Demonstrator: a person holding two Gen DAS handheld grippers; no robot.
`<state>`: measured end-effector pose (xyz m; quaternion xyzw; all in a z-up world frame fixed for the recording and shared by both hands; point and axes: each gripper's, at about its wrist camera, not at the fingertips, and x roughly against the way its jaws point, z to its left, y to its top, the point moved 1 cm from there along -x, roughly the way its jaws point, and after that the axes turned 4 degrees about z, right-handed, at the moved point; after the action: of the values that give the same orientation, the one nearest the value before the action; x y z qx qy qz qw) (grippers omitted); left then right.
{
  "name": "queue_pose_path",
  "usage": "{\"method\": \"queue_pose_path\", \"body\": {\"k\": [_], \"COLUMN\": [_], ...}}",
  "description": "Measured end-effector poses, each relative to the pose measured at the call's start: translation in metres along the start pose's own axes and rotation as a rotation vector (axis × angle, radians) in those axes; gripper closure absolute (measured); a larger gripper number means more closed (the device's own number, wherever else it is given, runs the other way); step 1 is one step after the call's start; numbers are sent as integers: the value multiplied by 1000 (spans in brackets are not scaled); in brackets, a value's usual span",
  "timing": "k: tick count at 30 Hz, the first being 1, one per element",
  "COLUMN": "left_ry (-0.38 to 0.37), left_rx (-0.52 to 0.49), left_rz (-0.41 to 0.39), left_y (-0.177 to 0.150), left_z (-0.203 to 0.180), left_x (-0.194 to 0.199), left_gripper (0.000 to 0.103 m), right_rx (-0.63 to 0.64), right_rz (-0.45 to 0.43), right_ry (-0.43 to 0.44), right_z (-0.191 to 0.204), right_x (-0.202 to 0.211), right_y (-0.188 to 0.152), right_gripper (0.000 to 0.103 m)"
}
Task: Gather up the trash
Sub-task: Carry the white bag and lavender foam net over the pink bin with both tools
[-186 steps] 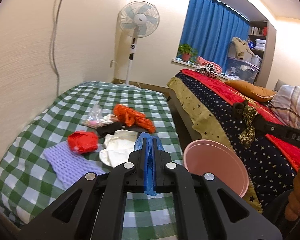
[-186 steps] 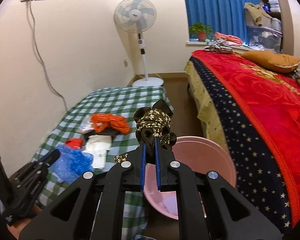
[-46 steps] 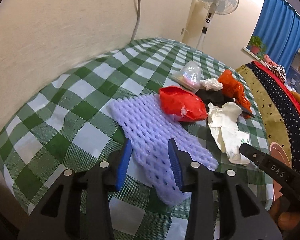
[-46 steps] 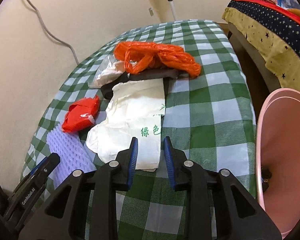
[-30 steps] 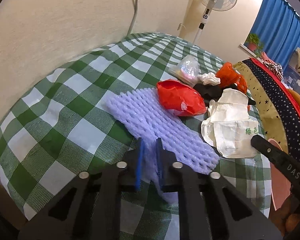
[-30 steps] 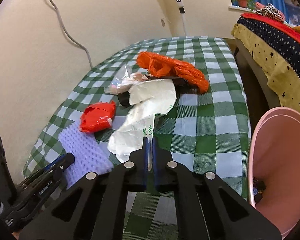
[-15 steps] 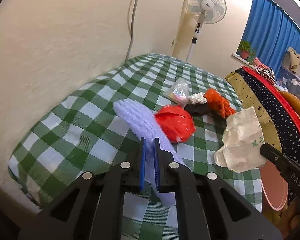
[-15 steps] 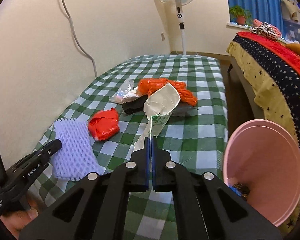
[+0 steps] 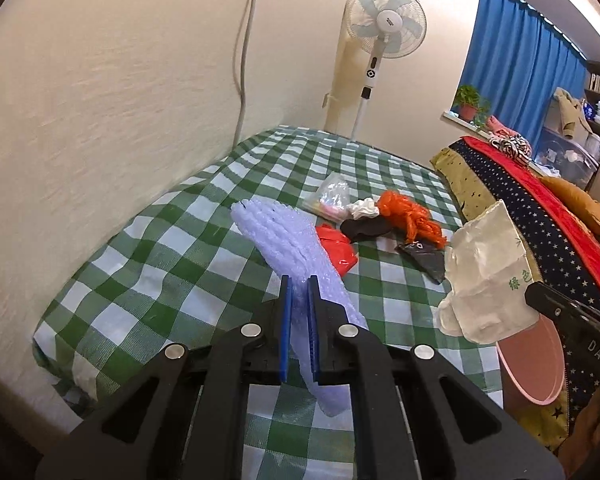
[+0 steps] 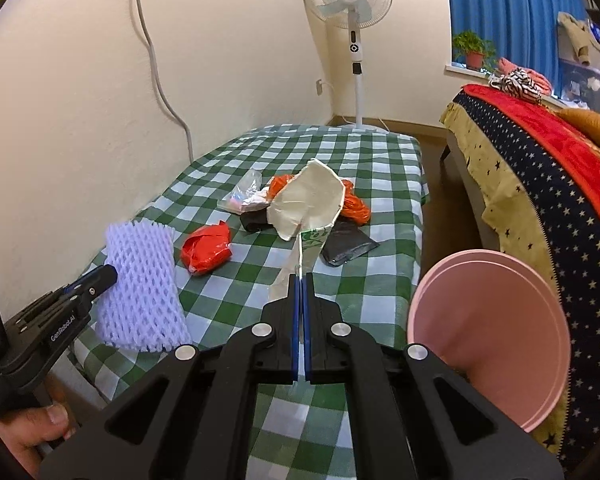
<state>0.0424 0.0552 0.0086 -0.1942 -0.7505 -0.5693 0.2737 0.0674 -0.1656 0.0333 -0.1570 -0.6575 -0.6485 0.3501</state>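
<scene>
Left gripper (image 9: pixel 298 292) pinches lavender foam netting (image 10: pixel 140 280); right gripper (image 10: pixel 301 280) clamps a crinkly, probably plastic, white bag (image 10: pixel 308 204).

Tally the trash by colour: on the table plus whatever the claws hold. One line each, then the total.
Purple: 1, foam net in the left claw
White: 3, bag in the right claw, crumpled wad, small scrap
Red: 1, bag
Orange: 1, bag
Black: 2, bag, crumpled piece
Clear: 1, bag
Total: 9
</scene>
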Motion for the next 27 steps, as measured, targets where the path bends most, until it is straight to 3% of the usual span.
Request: {"method": "queue_pose_path", "body": {"k": [27], "left_ry": [-76], "left_rx": [-75], "left_rz": [-24], "left_y": [2], "left_z": [-35], "left_x": [9], "left_gripper": [96], "right_rx": [67], "right_rz": [-33], "right_ry": [-58], "right_z": [-21], "right_x": [53], "right_y": [16], "right_gripper": [101]}}
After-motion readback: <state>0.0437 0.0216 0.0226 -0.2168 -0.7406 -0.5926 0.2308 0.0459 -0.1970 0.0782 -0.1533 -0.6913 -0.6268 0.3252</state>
